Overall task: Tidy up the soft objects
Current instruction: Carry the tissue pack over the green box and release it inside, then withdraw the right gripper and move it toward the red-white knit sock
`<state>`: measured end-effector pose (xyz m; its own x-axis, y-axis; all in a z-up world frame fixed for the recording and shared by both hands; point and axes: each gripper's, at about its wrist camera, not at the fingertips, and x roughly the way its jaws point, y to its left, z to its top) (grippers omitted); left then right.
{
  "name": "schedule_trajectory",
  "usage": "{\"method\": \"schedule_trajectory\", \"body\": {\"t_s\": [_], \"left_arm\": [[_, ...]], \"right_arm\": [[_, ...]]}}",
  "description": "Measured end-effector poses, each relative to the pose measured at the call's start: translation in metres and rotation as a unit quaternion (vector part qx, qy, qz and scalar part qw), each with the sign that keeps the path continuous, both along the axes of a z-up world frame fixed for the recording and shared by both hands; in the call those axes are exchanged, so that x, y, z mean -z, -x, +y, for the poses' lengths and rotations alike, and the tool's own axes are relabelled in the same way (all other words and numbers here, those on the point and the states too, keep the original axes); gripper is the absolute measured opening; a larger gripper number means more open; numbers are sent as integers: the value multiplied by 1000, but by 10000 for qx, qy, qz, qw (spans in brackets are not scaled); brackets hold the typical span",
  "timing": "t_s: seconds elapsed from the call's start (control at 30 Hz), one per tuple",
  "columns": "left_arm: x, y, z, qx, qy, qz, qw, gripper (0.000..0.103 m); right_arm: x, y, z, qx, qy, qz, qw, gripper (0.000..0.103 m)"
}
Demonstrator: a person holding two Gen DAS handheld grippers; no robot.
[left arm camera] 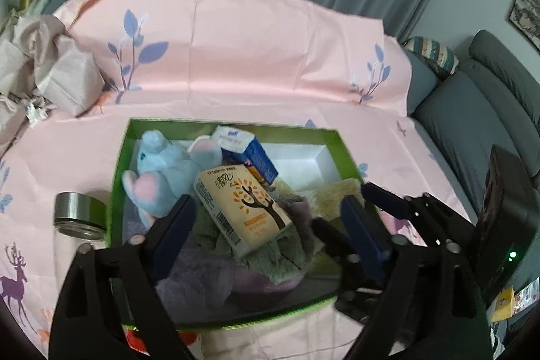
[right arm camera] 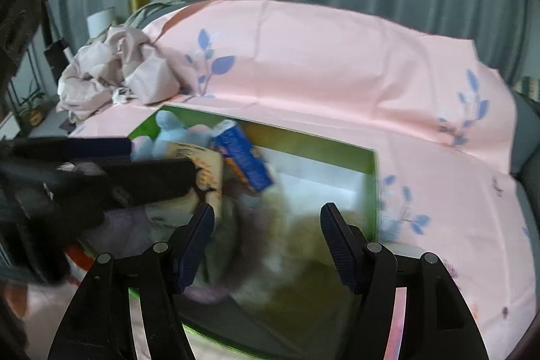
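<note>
A: Nearest: left gripper (left arm camera: 266, 225), fingers wide, empty, low center of the left view, over the fuzzy cloths (left arm camera: 270, 245) in the green box (left arm camera: 236, 123).

B: Right gripper (right arm camera: 266, 242)?

A: Fingers wide too, holding nothing, over the box's right half.

B: Step?

A: Looks like packing is nearly done: plush elephant (left arm camera: 162, 171), 2 tissue packs (left arm camera: 239, 208) already inside. Next move probably needs a reach outside the box.

B: View differences?

A: Left view alone shows the steel-lidded jar (left arm camera: 79, 215) at lower left on the pink sheet (left arm camera: 270, 63). Right view is blurred but shows the crumpled beige fabric (right arm camera: 114, 73) more fully.
</note>
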<state>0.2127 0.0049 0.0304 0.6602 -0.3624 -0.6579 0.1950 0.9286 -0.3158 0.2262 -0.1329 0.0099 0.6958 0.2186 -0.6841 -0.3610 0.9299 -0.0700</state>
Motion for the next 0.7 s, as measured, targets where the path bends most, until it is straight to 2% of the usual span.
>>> {"method": "schedule_trajectory", "body": {"t_s": [0.07,0.33,0.53,0.7], "left_arm": [[-9,11,3,-11,-10,-170,9999,102],[-23,63,15,-190,-339,-405,9984,102],[-19,96,19,-355,-706,-368,9962,102],[-17,123,23,-375,-754,-390,9957,102]], "right_arm": [[-7,11,-10,85,26,-109,9999,66],[-33,54,-35,296,-378,-245,9985,67],[-35,84,-28,139,-592,-168,9980,67],[-29,105,-15,-44,-655,-30,9978,67]]}}
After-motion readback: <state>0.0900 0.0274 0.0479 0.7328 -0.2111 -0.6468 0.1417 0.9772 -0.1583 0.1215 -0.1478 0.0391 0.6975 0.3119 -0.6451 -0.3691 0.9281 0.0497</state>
